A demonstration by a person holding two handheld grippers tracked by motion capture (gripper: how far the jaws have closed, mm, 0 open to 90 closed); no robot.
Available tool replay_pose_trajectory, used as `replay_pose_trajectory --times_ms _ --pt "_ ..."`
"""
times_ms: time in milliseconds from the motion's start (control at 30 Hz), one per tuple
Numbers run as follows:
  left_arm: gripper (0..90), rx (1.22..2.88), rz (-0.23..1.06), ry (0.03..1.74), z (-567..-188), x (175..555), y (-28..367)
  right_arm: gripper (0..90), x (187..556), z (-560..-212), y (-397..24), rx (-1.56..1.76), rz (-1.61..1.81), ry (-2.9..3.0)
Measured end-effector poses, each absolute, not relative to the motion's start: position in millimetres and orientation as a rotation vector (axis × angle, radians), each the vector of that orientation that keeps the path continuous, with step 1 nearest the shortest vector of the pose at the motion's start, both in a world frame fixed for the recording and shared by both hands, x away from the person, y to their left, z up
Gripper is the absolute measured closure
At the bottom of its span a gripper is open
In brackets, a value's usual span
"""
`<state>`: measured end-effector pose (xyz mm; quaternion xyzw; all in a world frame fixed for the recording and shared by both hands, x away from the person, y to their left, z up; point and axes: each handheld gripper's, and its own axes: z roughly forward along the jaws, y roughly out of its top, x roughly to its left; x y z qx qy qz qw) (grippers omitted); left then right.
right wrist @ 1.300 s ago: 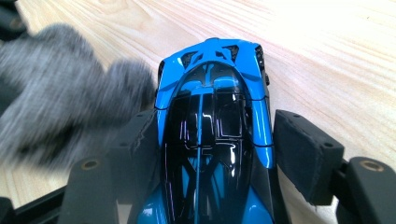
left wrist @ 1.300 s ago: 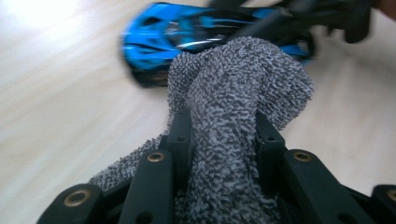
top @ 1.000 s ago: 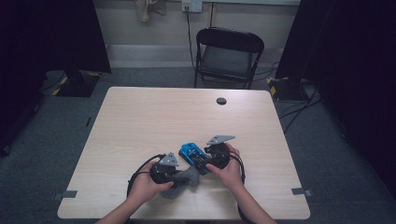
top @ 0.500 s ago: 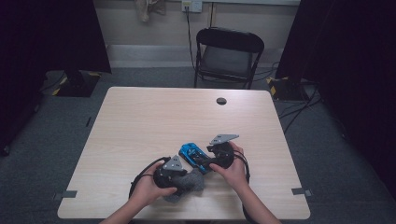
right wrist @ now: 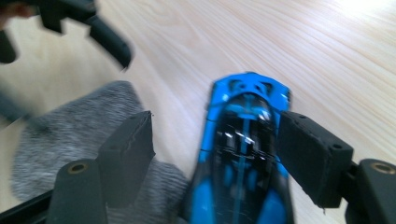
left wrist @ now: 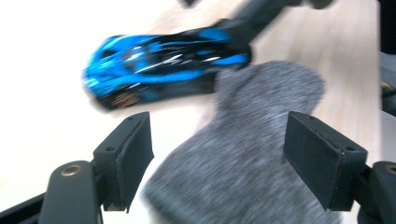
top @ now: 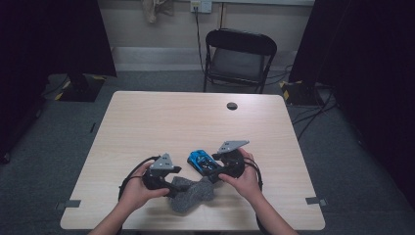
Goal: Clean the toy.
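The blue toy car [top: 202,160] lies near the front middle of the table [top: 147,122], its rear end just at the mouth of a grey sock [top: 193,193] that lies slack beside it, toward the person. Judging by this, the work in hand is bringing car and sock together or apart, and the step now looks like a re-grip on the sock. The right hand-held gripper [right wrist: 215,140] has the car between its jaws; in the right gripper view one pad lies against the car's side while the other seems to stand off it, so whether it truly clamps cannot be told. The left hand-held gripper [left wrist: 217,154] has just been opening; its jaws stand wide over the sock, released. Next it would need to close on the sock's edge.
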<state>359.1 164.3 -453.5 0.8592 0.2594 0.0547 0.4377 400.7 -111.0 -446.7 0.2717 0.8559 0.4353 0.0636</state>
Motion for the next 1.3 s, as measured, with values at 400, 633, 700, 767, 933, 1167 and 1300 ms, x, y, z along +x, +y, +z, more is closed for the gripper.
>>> replay_pose_trajectory --times_ms 400,633,700,767,933,1167,1300 --pt "25.1 2.134 0.239 0.842 -477.1 374.3 213.3 26.4 380.7 -445.4 -83.8 0.613 1.356 2.741" --pt "25.1 2.117 0.247 0.867 -478.8 375.4 214.9 26.5 367.4 -456.8 -68.9 0.548 1.328 2.812" --pt "24.6 2.118 0.255 0.873 -479.8 376.5 215.8 26.5 366.1 -459.6 -67.3 0.547 1.323 2.817" --pt "24.1 2.128 0.261 0.877 -481.8 377.7 216.5 27.3 363.9 -466.0 -64.8 0.544 1.311 2.831" --pt "22.7 2.149 0.287 0.875 -484.9 380.4 216.0 29.0 359.3 -482.6 -59.5 0.540 1.290 2.857" --pt "23.1 2.168 0.292 0.867 -488.3 381.4 214.4 29.5 356.8 -488.5 -58.2 0.527 1.274 2.845" --pt "23.2 2.163 0.288 0.861 -488.2 380.7 211.7 30.6 355.4 -490.3 -56.8 0.509 1.254 2.832"
